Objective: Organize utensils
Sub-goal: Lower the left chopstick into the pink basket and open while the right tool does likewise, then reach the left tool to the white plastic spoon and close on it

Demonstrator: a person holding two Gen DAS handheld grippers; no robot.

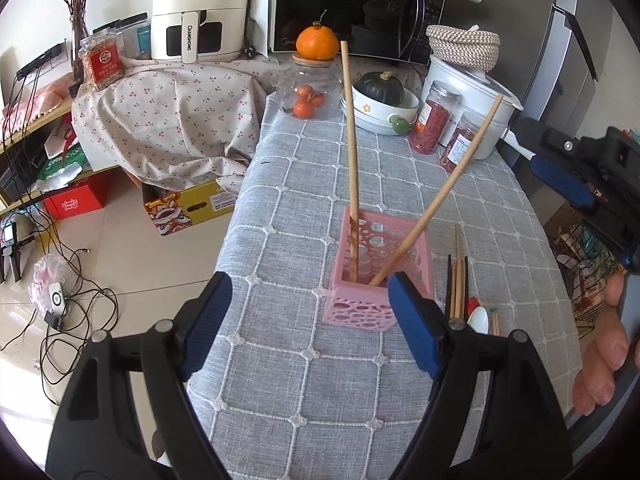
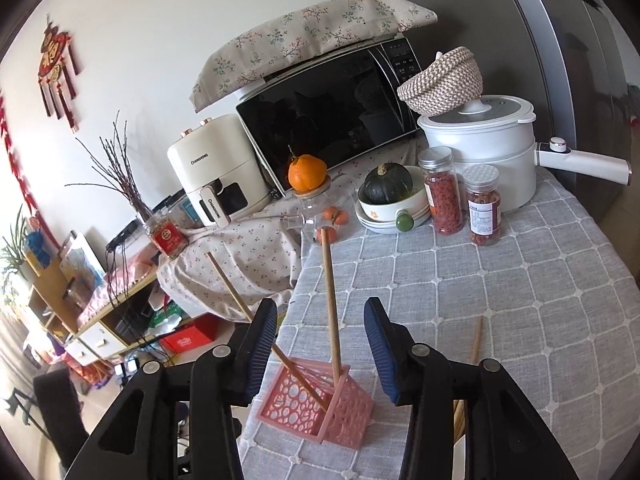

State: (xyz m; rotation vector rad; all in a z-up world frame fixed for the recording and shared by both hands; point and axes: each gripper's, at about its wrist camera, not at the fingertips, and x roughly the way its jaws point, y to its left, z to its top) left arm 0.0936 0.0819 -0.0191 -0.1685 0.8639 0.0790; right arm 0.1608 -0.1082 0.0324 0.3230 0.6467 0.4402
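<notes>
A pink perforated square holder (image 1: 372, 276) stands on the grey checked tablecloth (image 1: 304, 184); it also shows in the right wrist view (image 2: 320, 404). Two long wooden chopsticks lean in it, one nearly upright (image 1: 351, 140), one slanting right (image 1: 448, 192). Loose chopsticks (image 1: 458, 280), wooden and black, and a white spoon (image 1: 478, 318) lie right of the holder. My left gripper (image 1: 310, 320) is open and empty, just in front of the holder. My right gripper (image 2: 320, 348) is open and empty above the holder; the upright chopstick (image 2: 332, 312) stands between its fingers, untouched.
At the back of the table stand a glass jar with an orange on top (image 1: 310, 80), bowls holding a dark squash (image 1: 380, 100), two spice jars (image 1: 434, 120), a white pot (image 2: 484, 152) and a microwave (image 2: 332, 112). The table's left edge drops to a cluttered floor (image 1: 80, 280).
</notes>
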